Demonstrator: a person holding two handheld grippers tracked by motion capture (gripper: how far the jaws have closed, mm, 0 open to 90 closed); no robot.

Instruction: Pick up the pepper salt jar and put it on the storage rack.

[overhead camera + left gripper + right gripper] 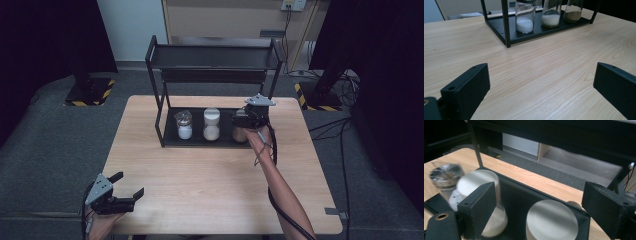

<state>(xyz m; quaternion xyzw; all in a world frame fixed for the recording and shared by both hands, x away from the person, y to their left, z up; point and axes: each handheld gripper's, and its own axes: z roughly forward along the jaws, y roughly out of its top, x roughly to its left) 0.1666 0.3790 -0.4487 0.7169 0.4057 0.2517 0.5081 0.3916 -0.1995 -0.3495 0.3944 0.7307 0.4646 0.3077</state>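
Jaws of the right gripper [243,121] parted, above the brown-spice jar [240,131], pads clear of its white lid [551,220].
Jar stands at the right end of the black rack's [210,55] lower tray, beside two white-filled jars; left gripper [127,185] open over bare worktop [200,185].

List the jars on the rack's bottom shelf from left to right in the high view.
Clear jar with white powder → white-lidded jar with pale grains → jar with brown powder, partly hidden behind the right gripper.
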